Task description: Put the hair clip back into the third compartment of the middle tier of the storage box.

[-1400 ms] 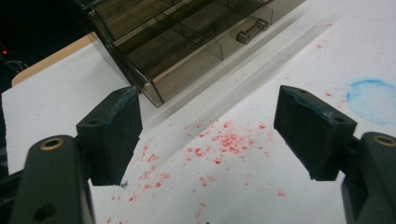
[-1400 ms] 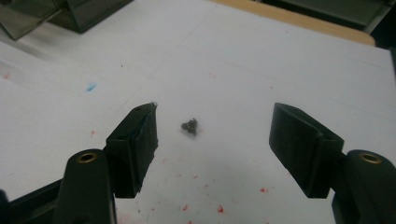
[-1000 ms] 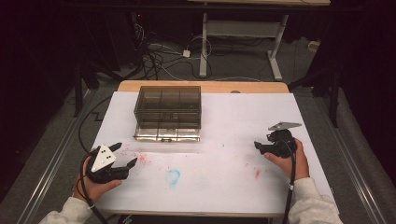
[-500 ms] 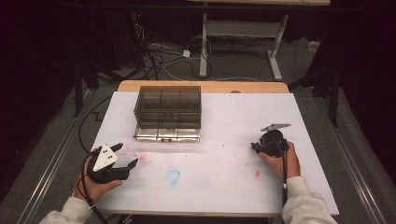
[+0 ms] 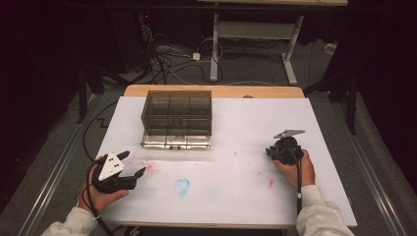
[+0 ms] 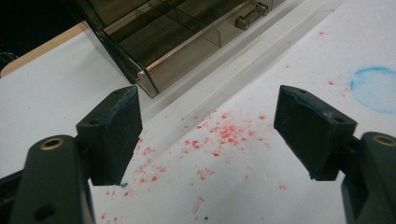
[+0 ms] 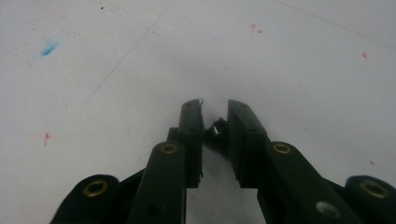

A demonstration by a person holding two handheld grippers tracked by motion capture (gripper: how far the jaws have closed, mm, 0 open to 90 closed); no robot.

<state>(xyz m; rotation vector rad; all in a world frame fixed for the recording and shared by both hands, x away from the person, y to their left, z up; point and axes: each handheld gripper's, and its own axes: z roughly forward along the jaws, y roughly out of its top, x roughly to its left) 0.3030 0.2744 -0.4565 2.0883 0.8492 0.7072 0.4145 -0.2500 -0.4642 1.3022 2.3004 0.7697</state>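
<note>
My right gripper (image 5: 270, 151) rests on the white paper at the right of the table, held by a hand. In the right gripper view its jaws (image 7: 215, 106) have just been closing and stand nearly together, pressing on a small dark object (image 7: 216, 129) with a glint of metal. What that object is I cannot tell. At the front left my left gripper (image 5: 134, 163) sits on the paper in the other hand. It is wide open (image 6: 208, 135) with nothing between its pads, over red specks (image 6: 219, 140).
A smoky clear plastic compartment box (image 5: 177, 113) stands at the back left of the paper-covered table (image 5: 246, 123), its corner close ahead of the left gripper (image 6: 154, 51). A blue ring stain (image 5: 182, 186) marks the paper. Cables and a desk frame lie beyond the far edge.
The right gripper's jaws have drawn together from open, and the hand has edged slightly left. The left gripper has stayed where it was, still open.
</note>
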